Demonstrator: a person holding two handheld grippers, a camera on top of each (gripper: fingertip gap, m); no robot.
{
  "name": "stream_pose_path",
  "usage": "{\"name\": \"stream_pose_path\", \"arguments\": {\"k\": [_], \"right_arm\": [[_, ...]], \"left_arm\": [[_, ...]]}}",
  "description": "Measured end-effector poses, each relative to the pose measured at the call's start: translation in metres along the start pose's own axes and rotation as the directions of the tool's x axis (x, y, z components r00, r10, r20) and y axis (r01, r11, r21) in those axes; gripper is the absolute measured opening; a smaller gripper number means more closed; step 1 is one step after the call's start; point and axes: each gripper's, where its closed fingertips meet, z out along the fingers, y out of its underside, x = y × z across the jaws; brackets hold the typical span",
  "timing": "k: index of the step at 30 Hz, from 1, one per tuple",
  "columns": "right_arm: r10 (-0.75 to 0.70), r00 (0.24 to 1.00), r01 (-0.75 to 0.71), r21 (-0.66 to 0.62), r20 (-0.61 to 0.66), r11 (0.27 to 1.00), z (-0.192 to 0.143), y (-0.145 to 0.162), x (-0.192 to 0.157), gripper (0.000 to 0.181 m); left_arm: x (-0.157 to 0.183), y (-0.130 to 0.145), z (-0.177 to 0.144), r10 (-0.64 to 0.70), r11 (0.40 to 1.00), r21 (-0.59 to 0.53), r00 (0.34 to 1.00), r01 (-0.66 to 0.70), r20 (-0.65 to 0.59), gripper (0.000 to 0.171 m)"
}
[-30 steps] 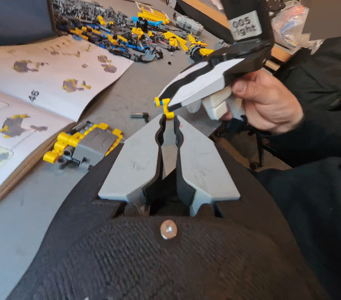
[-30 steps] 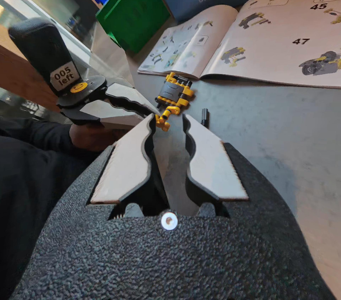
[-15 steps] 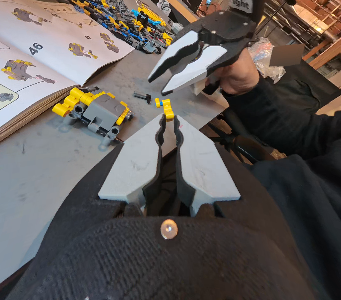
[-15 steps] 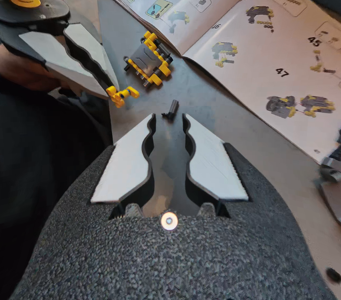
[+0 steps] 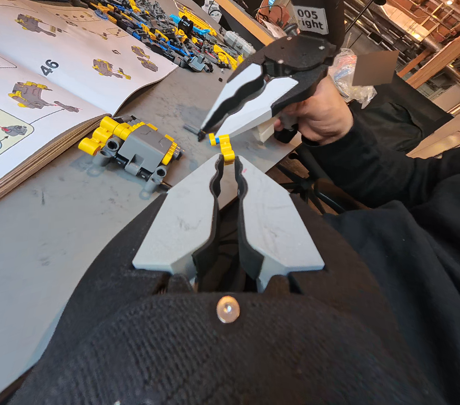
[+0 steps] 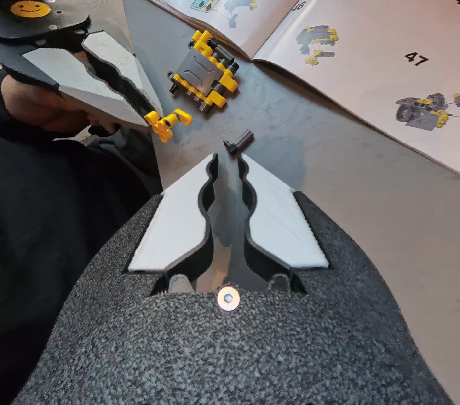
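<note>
The left gripper (image 5: 227,158) is clamped on a small yellow connector piece with a blue pin (image 5: 222,146), which is held in the air just over the near edge of the grey tabletop (image 5: 62,206); in the right wrist view the same piece (image 6: 167,123) juts from the tips of that gripper (image 6: 151,119). The right gripper (image 6: 227,156) stands with its jaws parted and nothing between them, its tips just above a short dark grey pin (image 6: 240,143) lying near that same edge; whether they touch it cannot be told. Seen from the left wrist view, this gripper (image 5: 207,131) points down at the pin (image 5: 193,128), held by a hand (image 5: 321,116) in a dark sleeve. Farther in lies a grey and yellow brick assembly (image 5: 133,145), right beside the edge of an open instruction booklet (image 5: 74,64). Beyond, toward the far edge, spreads a heap of loose grey, yellow and blue brick parts (image 5: 159,27).
</note>
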Motion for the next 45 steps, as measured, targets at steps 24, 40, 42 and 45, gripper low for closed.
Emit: {"name": "stream_pose_path", "arguments": {"k": [24,40,42,45], "right_arm": [[-0.516,0.854,0.514,-0.049,-0.070,0.857,-0.008,0.005,0.001,0.030],[-0.645,0.762,0.648,0.056,-0.055,0.760,-0.009,-0.015,-0.043,0.045],[-0.667,0.741,0.672,0.067,-0.081,0.738,-0.007,-0.019,-0.049,0.044],[-0.708,0.686,0.721,0.027,-0.169,0.692,-0.005,-0.023,-0.046,0.036]], "left_arm": [[-0.003,0.001,0.000,-0.008,1.000,-0.006,1.000,0.008,-0.015,0.006],[0.014,-0.003,0.002,-0.144,0.989,0.009,0.974,0.148,-0.177,0.006],[0.015,-0.006,0.001,-0.185,0.981,0.023,0.960,0.194,-0.211,0.006],[0.015,-0.009,-0.002,-0.205,0.975,0.037,0.951,0.220,-0.231,0.005]]}}
